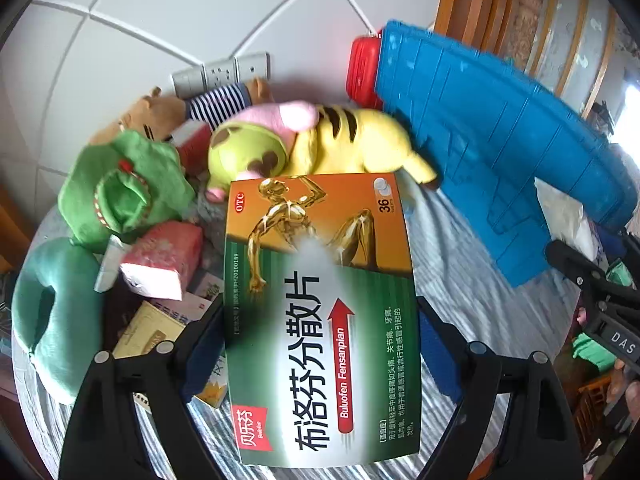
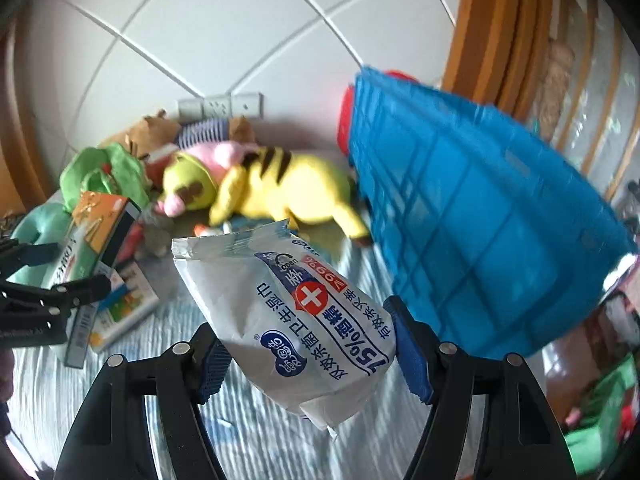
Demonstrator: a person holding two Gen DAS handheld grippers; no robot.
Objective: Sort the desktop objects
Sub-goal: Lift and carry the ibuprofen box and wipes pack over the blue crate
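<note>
My left gripper (image 1: 320,328) is shut on a green and orange medicine box (image 1: 320,312) and holds it above the striped cloth. The same box shows in the right wrist view (image 2: 94,236), with the left gripper (image 2: 80,272) at the left edge. My right gripper (image 2: 308,344) is shut on a white pack of alcohol wipes (image 2: 288,312), held in the air. A blue plastic basket (image 1: 492,136) stands at the right in both views (image 2: 472,216), just right of each held item.
Plush toys lie at the back: a yellow striped one (image 1: 352,144), a green one (image 1: 120,188), a brown one (image 1: 160,112). A green neck pillow (image 1: 56,312), a pink pack (image 1: 164,256) and other boxes (image 1: 156,332) lie left. A red container (image 1: 364,68) stands behind the basket.
</note>
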